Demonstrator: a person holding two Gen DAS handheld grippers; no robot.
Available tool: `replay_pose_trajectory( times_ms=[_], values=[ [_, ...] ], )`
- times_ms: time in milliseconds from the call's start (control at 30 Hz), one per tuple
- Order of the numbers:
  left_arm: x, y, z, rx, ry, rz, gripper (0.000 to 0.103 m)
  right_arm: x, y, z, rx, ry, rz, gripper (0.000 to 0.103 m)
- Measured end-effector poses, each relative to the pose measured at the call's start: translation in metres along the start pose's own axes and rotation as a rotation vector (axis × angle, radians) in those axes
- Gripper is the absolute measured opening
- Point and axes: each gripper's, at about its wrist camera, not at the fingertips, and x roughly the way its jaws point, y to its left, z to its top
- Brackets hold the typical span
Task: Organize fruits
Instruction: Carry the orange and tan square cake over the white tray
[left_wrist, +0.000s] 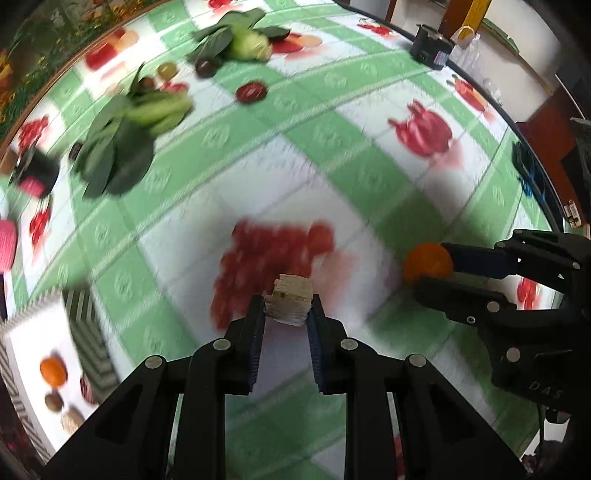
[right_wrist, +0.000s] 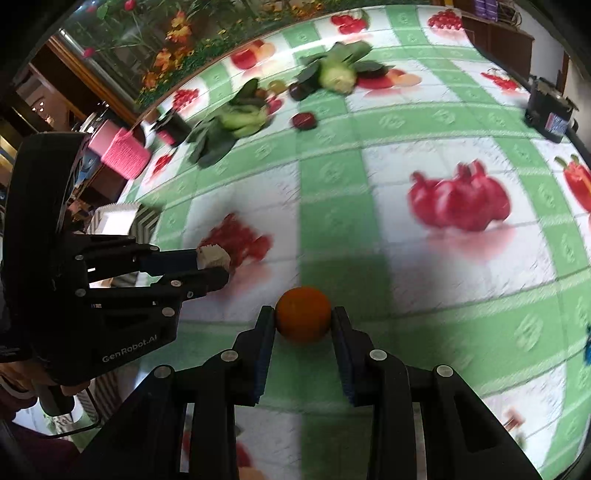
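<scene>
Left gripper (left_wrist: 287, 308): I have it clamped on a pale rough chunk (left_wrist: 290, 300), carried above the cloth.
Right gripper (right_wrist: 303, 321): pinching the orange (right_wrist: 303, 314).
Tray (left_wrist: 37, 332): at 8 o'clock from my left fingers; left is nearer.
Views: only the left view shows fruit in the tray.

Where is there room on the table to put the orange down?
Bare cloth lies ahead of the right claw holding the orange, between it and the leafy greens. It is crowded far back, around the greens, cabbage and dark fruits. The white tray is left.
</scene>
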Motion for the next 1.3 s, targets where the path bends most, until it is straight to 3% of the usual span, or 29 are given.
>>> replay_pose_trajectory(
  times_ms=[300, 700, 1000, 1300],
  values=[
    [-0.015, 0.030, -0.054, -0.054, 0.020, 0.030, 0.019, 0.013, 0.056, -0.027, -0.041, 0.059, 0.038, 0.032],
    [-0.047, 0.079, -0.103, -0.106, 0.001, 0.062, 0.019, 0.019, 0.131, -0.032, -0.140, 0.083, 0.071, 0.032],
    [-0.066, 0.094, -0.113, -0.120, -0.020, 0.024, 0.019, 0.030, 0.186, -0.030, -0.222, 0.100, 0.118, 0.032],
    [-0.073, 0.106, -0.118, -0.115, -0.029, 0.031, 0.019, 0.029, 0.201, -0.030, -0.239, 0.103, 0.118, 0.032]
  ],
)
